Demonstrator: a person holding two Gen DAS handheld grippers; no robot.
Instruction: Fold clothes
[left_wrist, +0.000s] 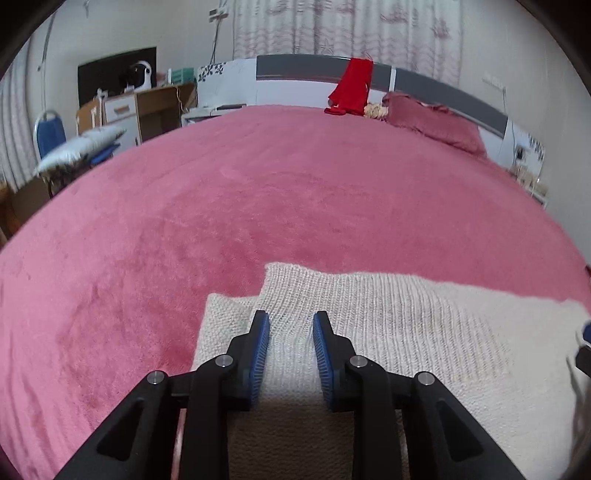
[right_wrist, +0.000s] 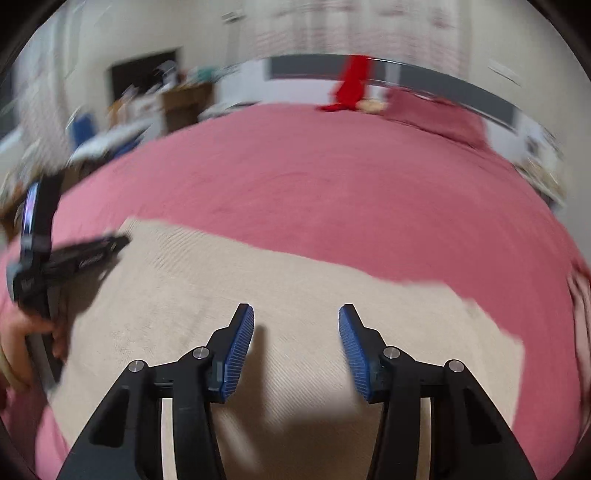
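Chair and desk: A blue chair and a brown desk were seen far off on the left, past the bed's edge.

Left gripper: The left gripper was seen with knit cloth between its blue pads. It was judged to be pinching a raised fold of the sweater, near the sweater's left end.

Sweater: A cream knitted sweater was laid flat on the near part of the bed. A layer was already folded over at its left end. It was judged to be soft, light and floppy, so it would sag where it was not held. It was not thought slippery, since the knit is rough. It could be stretched if pulled hard.

Where to hold: An edge or a corner was judged best, with one gripper at each end, so the cloth could be lifted evenly.

Right gripper: The right gripper was held above the middle of the sweater with its jaws wide apart. Nothing was held in it. This view was blurred.

Bed: A big bed was covered by a fuzzy pink blanket. It was judged soft, so the cloth would sink in a little.

Far end: A red cloth was hung on the headboard, with a pink pillow to its right.
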